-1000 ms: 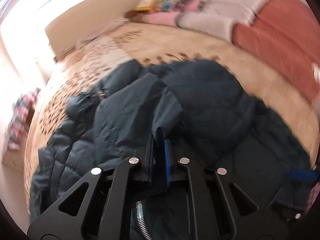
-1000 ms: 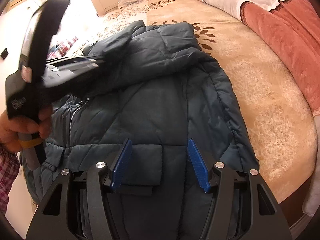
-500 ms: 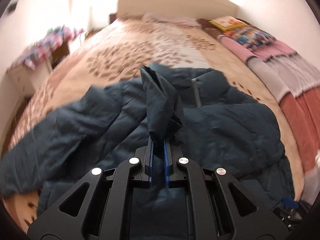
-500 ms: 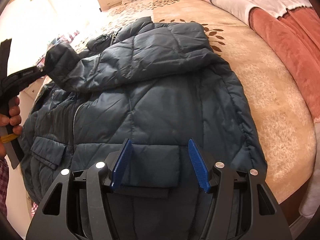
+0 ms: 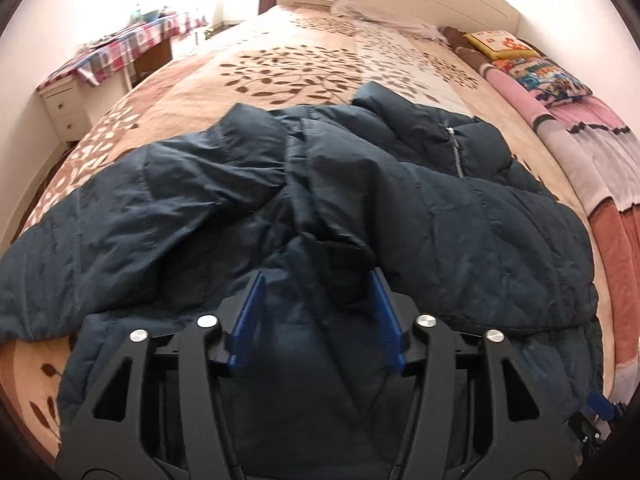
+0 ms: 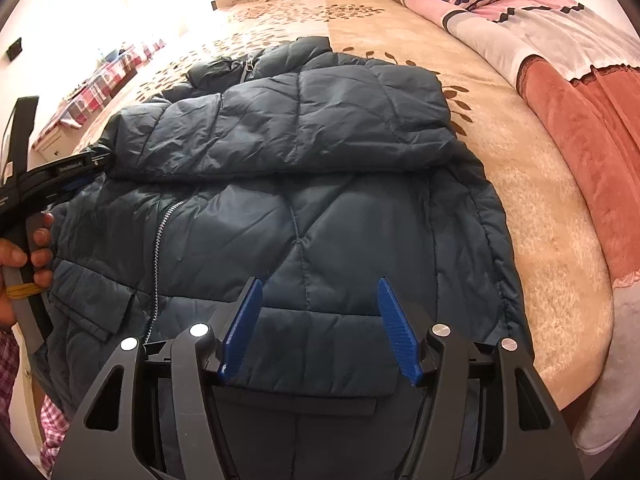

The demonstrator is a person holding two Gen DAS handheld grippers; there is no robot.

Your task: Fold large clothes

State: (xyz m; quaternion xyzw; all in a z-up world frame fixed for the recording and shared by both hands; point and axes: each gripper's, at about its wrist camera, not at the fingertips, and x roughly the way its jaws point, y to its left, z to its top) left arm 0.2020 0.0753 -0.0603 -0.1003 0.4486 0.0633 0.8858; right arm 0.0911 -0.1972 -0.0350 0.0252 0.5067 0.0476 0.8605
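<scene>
The left gripper (image 5: 316,316) is opening, the sleeve cuff (image 5: 340,268) loose between its pads; the right gripper (image 6: 320,328) stands apart over the hem, empty. The jacket (image 6: 304,208) lies across the bed's (image 6: 532,200) near edge — long axis running from hem to collar, collar toward the headboard. Puffy, soft and likely slick, it probably handles best pinched at seams or hem.
</scene>
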